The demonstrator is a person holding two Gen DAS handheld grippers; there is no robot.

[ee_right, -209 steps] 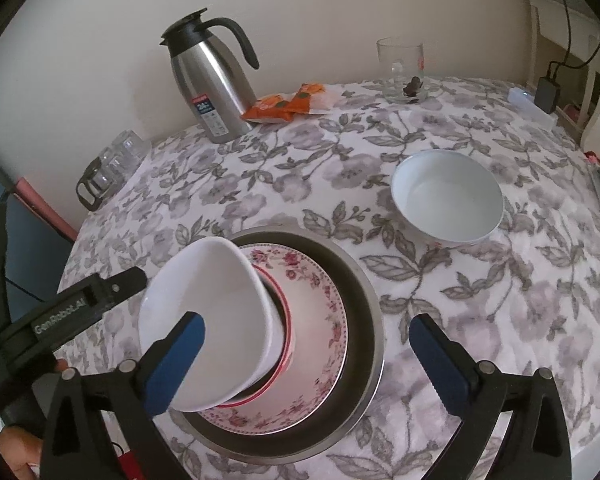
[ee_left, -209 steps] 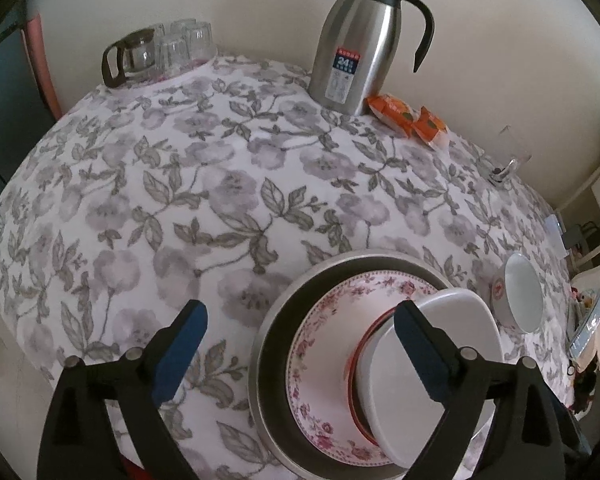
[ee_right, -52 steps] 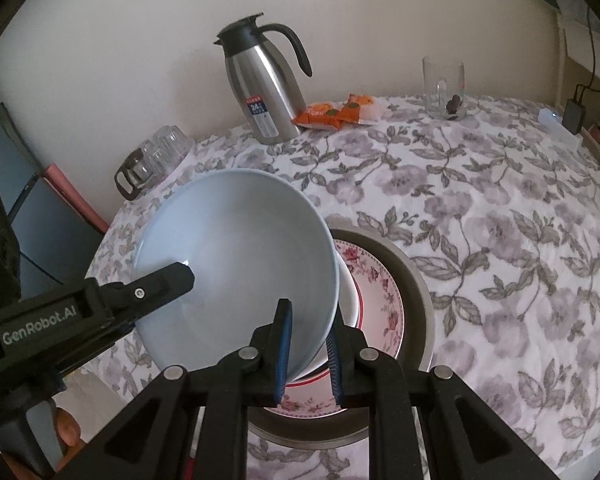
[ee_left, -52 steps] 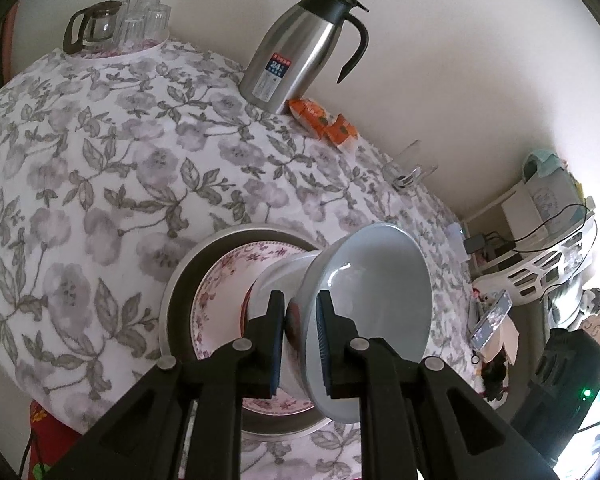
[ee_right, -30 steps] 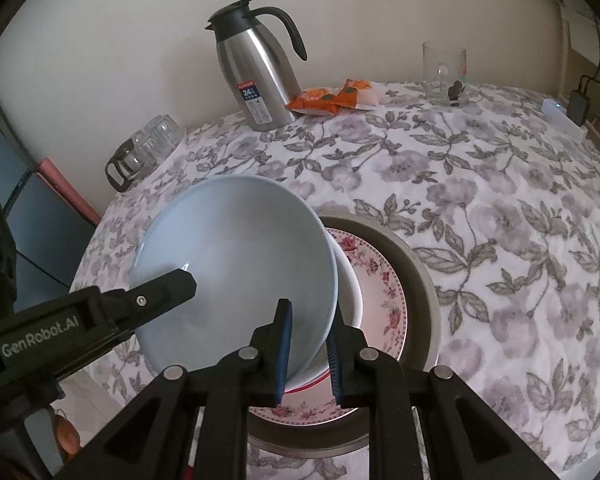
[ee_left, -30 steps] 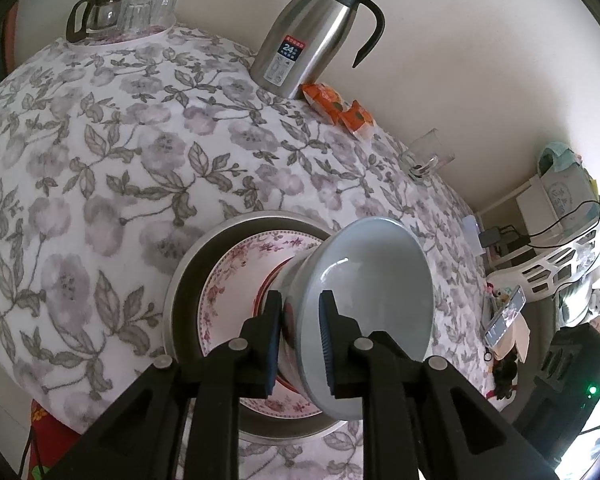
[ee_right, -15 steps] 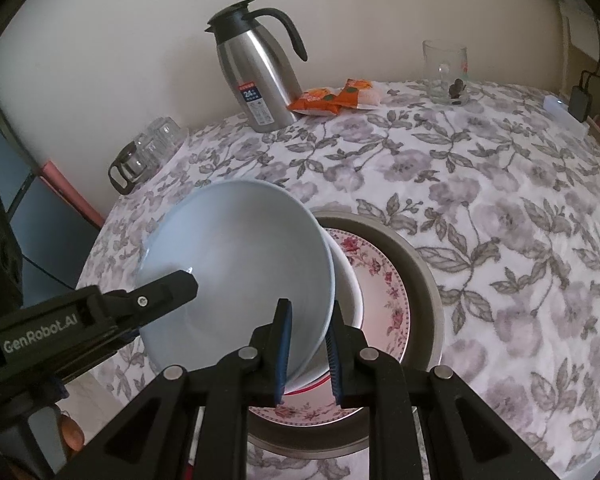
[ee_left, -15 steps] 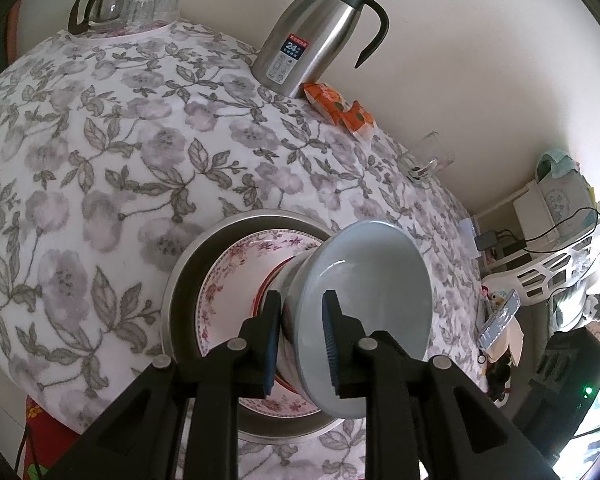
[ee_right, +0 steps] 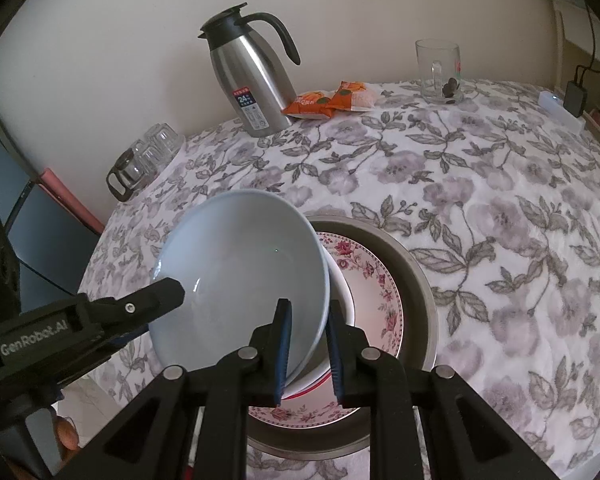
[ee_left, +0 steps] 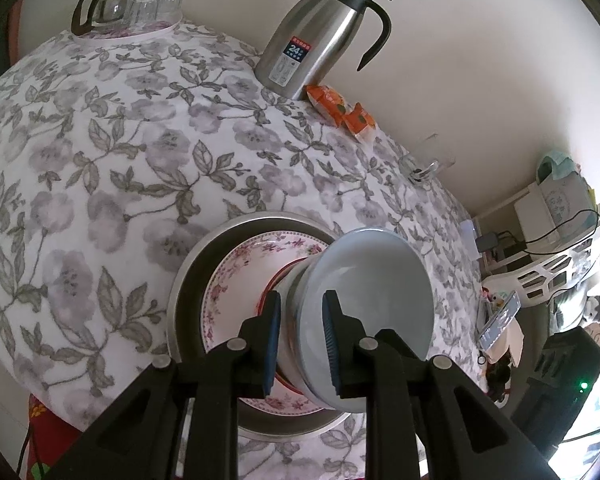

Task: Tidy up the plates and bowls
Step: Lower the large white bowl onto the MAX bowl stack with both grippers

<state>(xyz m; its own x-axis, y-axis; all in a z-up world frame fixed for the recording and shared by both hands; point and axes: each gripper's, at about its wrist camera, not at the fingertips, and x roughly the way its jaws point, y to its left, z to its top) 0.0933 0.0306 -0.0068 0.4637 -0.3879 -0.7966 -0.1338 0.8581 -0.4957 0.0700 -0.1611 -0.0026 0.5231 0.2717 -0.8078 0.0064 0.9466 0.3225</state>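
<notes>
Now the pale blue bowl (ee_right: 240, 272) tilts, opening toward the carafe (ee_right: 252, 84).

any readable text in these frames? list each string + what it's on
"GenRobot.AI": white lettering on the side of the left gripper, seen from the right wrist camera.
"24": large number on the sticker of the steel thermos jug; also legible in the left wrist view.
Smaller print on that sticker: too small to read.
Orange snack packets: printing blurred, unreadable.
Nothing else legible.
</notes>
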